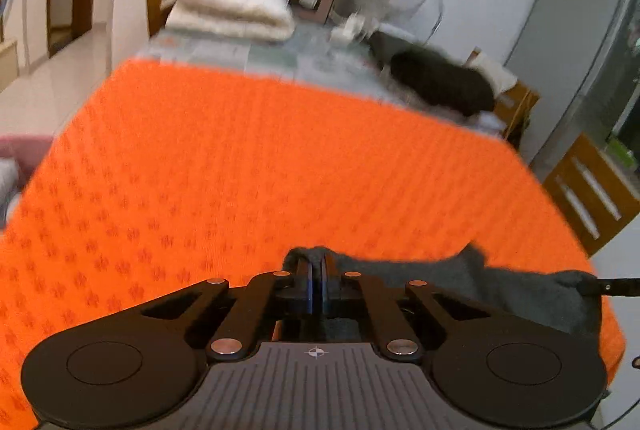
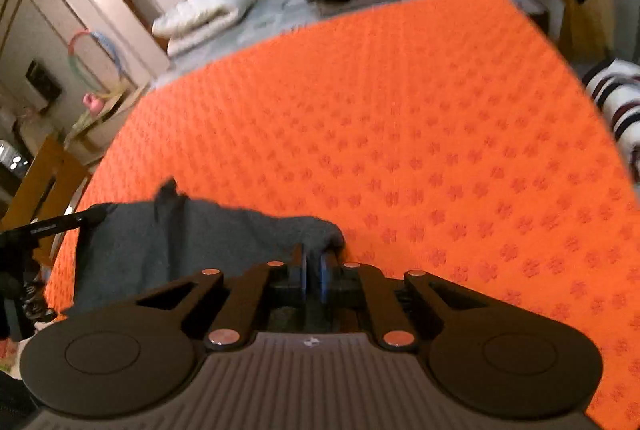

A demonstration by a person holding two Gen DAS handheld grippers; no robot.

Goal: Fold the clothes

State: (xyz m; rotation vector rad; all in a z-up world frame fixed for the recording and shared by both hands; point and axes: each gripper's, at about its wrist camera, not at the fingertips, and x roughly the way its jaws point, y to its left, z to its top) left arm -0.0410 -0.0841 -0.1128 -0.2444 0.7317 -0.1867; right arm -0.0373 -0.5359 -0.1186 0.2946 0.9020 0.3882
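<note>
— What's on your left side?

— My left gripper [image 1: 317, 270] has its fingers pinched nearly together on one end of the grey garment [image 1: 500, 286]. The cloth bunches over the fingertips and runs off to my right from there.

— And between the two claws?

— The garment spans the gap, its long axis running side to side across the near edge of the orange cover [image 1: 248, 166], with a small peak of fabric sticking up partway along. Both views are blurred, so I can't make out what kind of garment it is, or whether it is already doubled over.

— Your right side?

— My right gripper [image 2: 314, 264] is clamped the same way, fingers almost touching, gripping the other end. From this claw the cloth trails away to my left.

— So which claw is nearer to it?

— Neither; each holds an end. Ahead of both lies the open stretch of orange cover, so I judge any laying-down or folding over would go forward, square to the garment's length. Beyond that are a white quilt [image 1: 230, 8] and a dark bundle [image 1: 442, 82].
</note>
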